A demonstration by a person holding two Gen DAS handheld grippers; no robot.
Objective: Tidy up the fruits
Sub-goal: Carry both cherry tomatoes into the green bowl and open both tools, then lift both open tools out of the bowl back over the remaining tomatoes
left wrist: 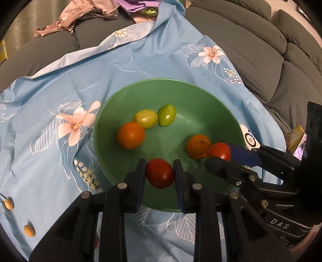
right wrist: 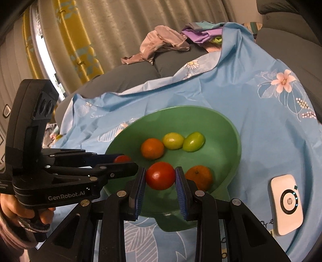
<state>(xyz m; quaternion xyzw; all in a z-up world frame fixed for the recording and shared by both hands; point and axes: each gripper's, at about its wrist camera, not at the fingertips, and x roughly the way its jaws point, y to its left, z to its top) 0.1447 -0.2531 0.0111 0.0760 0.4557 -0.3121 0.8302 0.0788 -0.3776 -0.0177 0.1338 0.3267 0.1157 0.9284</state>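
Note:
A green bowl (left wrist: 201, 96) sits on a blue flowered cloth and also shows in the right wrist view (right wrist: 227, 129). It holds two oranges (left wrist: 130, 135) (left wrist: 197, 146), a yellow-green fruit (left wrist: 146, 118) and a green fruit (left wrist: 167, 114). My left gripper (left wrist: 160, 173) is shut on a red tomato (left wrist: 160, 173) over the bowl's near side. My right gripper (right wrist: 160, 175) is shut on another red tomato (right wrist: 160, 175), beside an orange (right wrist: 199, 177). The right gripper also shows in the left wrist view (left wrist: 220, 154), and the left gripper in the right wrist view (right wrist: 122, 161).
A white round-buttoned device (right wrist: 286, 203) lies on the cloth (left wrist: 40, 112) right of the bowl. Two small tan ovals (left wrist: 9, 203) lie at the cloth's left edge. Grey sofa cushions (left wrist: 251, 50) and crumpled clothes (left wrist: 80, 14) lie behind. A yellow box (left wrist: 295, 137) sits at right.

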